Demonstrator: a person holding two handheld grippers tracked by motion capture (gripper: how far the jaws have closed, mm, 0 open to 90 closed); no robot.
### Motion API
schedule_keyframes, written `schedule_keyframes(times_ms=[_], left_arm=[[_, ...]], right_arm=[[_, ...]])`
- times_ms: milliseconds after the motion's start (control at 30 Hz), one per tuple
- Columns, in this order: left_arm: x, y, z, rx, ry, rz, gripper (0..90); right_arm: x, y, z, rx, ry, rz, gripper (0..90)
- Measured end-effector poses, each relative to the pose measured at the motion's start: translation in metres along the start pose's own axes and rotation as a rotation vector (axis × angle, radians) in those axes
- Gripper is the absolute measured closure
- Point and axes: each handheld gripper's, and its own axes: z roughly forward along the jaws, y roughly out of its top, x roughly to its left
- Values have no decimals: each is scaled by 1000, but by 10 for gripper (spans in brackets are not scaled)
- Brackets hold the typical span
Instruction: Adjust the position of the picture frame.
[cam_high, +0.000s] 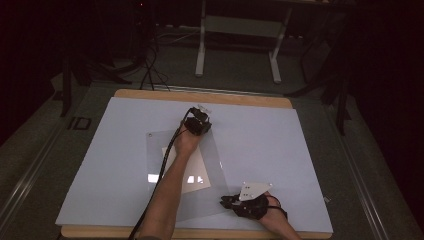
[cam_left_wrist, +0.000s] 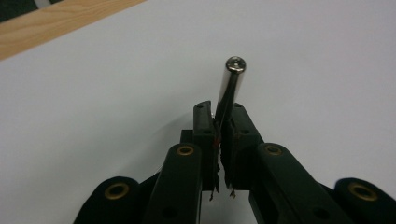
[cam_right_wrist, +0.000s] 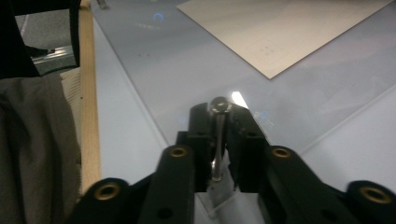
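1. Nearest, by the front edge of the tabletop (cam_high: 125, 95): right gripper (cam_high: 226, 202) held low at the near right corner of the clear plastic sheet (cam_high: 155, 145); grey three-cornered plate on top.
2. Seen in the right gripper view: fingers (cam_right_wrist: 198, 135) clenched on a short metal pin (cam_right_wrist: 218, 140), round head up, shaft upright between the pads, over the sheet's edge.
3. Just behind: sheet lying flat on the pale blue mat (cam_high: 260, 135), a white paper (cam_high: 195, 172) under it, ceiling light mirrored on the surface.
4. Across the sheet: person's left forearm (cam_high: 162, 200), cable trailing alongside.
5. Farther, at the sheet's far right corner: left gripper (cam_high: 198, 124) pointed away from the person.
6. Seen in the left gripper view: fingers (cam_left_wrist: 203, 128) pressed shut on a second metal pin (cam_left_wrist: 230, 84), which tilts forward and right, its head well clear of the pads, above the bare mat.
7. Beyond: wooden rim of the tabletop, then dark floor with a white desk frame (cam_high: 240, 30).
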Motion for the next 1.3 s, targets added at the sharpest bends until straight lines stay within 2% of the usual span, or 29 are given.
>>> schedule_keyframes(times_ms=[67, 133, 167, 233, 367, 567, 633, 767, 867, 967, 1100, 1167, 1267, 1300], left_arm=[[-1, 1, 0, 7, 10, 4, 849], [-2, 3, 0, 20, 21, 17, 851], [-2, 4, -1, 28, 40, 19, 850], [1, 4, -3, 28, 53, -4, 851], [15, 6, -18, 34, 74, -19, 848], [42, -5, -50, 39, 29, -18, 851], [49, -10, -59, 50, 19, -15, 852], [68, -24, -81, 73, -52, -19, 854], [76, -39, -98, 91, -66, -6, 854], [76, -55, -111, 88, -61, -15, 854], [68, -81, -123, 96, -77, -20, 853], [64, -90, -123, 97, -74, -16, 852], [65, -96, -116, 120, -46, -18, 852], [64, -97, -115, 107, -38, -14, 851]], right_arm=[[0, 0, 0, -3, 14, 14, 834], [-1, -1, 0, -9, 17, 53, 833], [-1, -1, 0, -11, 11, 69, 832], [-4, 0, -3, -21, -8, 121, 825], [-16, -3, -17, -61, -62, 203, 812], [-43, -5, -44, -124, -153, 320, 790], [-52, -4, -50, -138, -168, 348, 784], [-76, 1, -60, -172, -184, 417, 764], [-98, 9, -64, -176, -190, 449, 758], [-124, 19, -62, -159, -218, 468, 758], [-153, 26, -54, -124, -267, 497, 764], [-167, 26, -46, -114, -292, 516, 770], [-176, 17, -30, -76, -314, 540, 788], [-178, 11, -21, -56, -322, 557, 796]])
